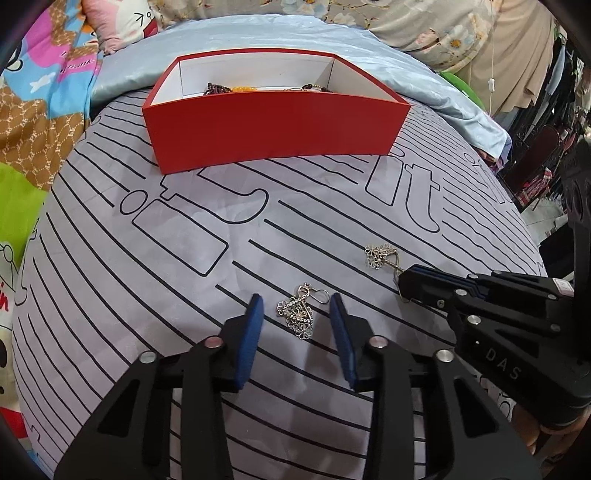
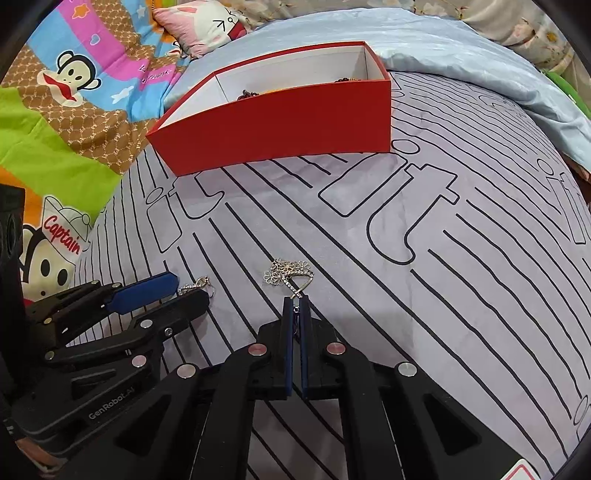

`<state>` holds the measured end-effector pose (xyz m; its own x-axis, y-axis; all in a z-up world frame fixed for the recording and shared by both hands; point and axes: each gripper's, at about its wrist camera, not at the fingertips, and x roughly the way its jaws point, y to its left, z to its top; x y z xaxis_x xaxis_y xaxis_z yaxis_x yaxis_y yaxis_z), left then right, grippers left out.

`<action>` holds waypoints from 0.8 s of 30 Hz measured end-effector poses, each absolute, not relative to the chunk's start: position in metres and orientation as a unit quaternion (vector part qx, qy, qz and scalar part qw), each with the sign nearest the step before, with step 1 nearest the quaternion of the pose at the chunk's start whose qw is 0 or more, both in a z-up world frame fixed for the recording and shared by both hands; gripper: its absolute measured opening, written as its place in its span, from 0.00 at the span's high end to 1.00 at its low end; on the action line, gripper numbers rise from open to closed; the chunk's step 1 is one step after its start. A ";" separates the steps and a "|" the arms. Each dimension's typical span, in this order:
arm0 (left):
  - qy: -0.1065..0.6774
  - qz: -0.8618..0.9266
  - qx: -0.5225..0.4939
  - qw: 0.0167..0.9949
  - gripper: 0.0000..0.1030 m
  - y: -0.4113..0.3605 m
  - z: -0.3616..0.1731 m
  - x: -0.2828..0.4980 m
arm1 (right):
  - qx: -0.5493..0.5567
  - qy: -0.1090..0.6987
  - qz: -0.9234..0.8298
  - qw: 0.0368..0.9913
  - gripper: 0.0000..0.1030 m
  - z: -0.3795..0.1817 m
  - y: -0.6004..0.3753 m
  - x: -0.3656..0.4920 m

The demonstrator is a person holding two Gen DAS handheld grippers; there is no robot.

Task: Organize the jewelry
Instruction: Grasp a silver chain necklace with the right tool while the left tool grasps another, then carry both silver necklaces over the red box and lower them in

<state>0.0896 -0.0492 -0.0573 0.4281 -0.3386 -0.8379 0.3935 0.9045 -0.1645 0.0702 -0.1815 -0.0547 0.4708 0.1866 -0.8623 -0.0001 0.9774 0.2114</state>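
A silver filigree earring (image 1: 298, 313) lies on the striped grey cloth between the pads of my open left gripper (image 1: 295, 304). In the right wrist view that gripper (image 2: 186, 290) sits at the left, with the earring (image 2: 197, 286) peeking out by its tips. My right gripper (image 2: 295, 300) is shut on the hook of a second silver earring (image 2: 288, 272), whose flower part rests on the cloth; it also shows in the left wrist view (image 1: 380, 255) at the right gripper's tip (image 1: 402, 282). A red box (image 1: 273, 122) with a white inside holds beaded jewelry (image 1: 221, 88) at the far side.
The cloth (image 1: 184, 258) has black lines and covers a rounded cushion. A pale blue sheet (image 1: 258, 33) lies behind the box (image 2: 280, 125). A colourful cartoon blanket (image 2: 74, 92) is at the left. Clothes hang at the far right (image 1: 554, 92).
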 end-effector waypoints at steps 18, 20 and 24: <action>0.492 -0.226 0.001 0.840 0.83 -0.039 -0.048 0.086 | 0.098 0.491 0.062 0.864 1.00 -0.035 -0.181 0.066; 0.489 -0.227 -0.004 0.842 0.83 -0.036 -0.042 0.086 | 0.099 0.484 0.064 0.867 1.00 -0.029 -0.182 0.065; 0.481 -0.225 -0.013 0.847 0.83 -0.031 -0.028 0.087 | 0.100 0.471 0.067 0.874 1.00 -0.016 -0.182 0.064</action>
